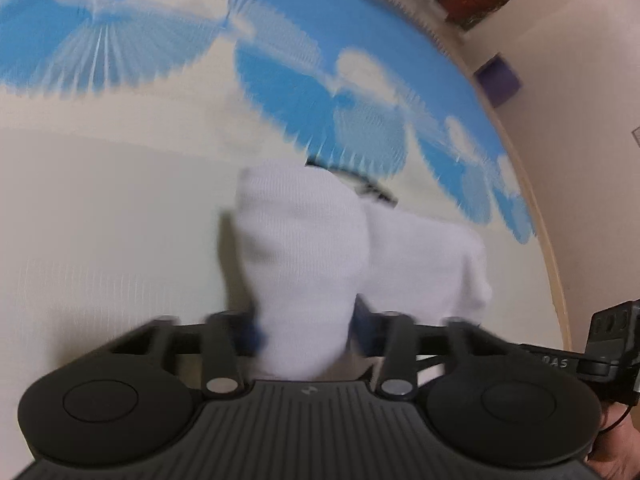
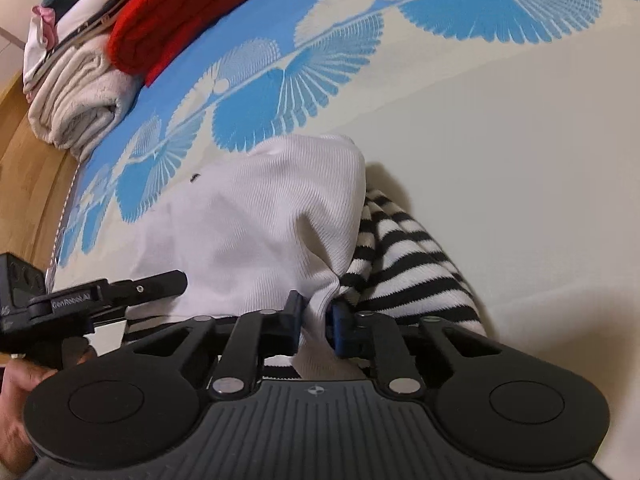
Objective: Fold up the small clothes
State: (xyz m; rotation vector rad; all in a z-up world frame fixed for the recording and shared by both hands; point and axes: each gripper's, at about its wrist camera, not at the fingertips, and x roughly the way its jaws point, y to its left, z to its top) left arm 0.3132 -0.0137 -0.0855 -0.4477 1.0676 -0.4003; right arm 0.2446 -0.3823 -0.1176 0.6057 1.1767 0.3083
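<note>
**A:** Count for your notes: one white ribbed knit garment [image 2: 256,220], one black-and-white striped knit piece [image 2: 404,264] under it, and two grippers, both yours. Far off, one stack: a folded red knit [image 2: 180,20] on a rolled cream towel [image 2: 76,108], with other folded items above that I can't identify.

**B:** Where does the white garment sit against my right fingers?

**A:** Your right gripper [image 2: 316,320] has a bunched fold of the white fabric pinched between its fingers, which are drawn narrow on the cloth. From there the garment rises ahead and drapes leftward over the cream and blue leaf-patterned cover [image 2: 500,128]. The striped piece spills out just right of the fingers, touching the white fabric; whether it is also caught in the grip, I can't tell.

**B:** And my left?

**A:** The left view is blurred. Your left gripper [image 1: 306,330] has the same white garment [image 1: 304,248] standing straight up from between its fingers, closed in on the fabric. A second lobe of white hangs to the right, and a sliver of stripe [image 1: 376,190] shows behind the top edge.

**B:** Can each gripper see the other?

**A:** Yes. Your left gripper's black body [image 2: 100,296] shows at the left edge of the right view, just beside the white cloth. Your hand [image 2: 16,396] is below it.
</note>
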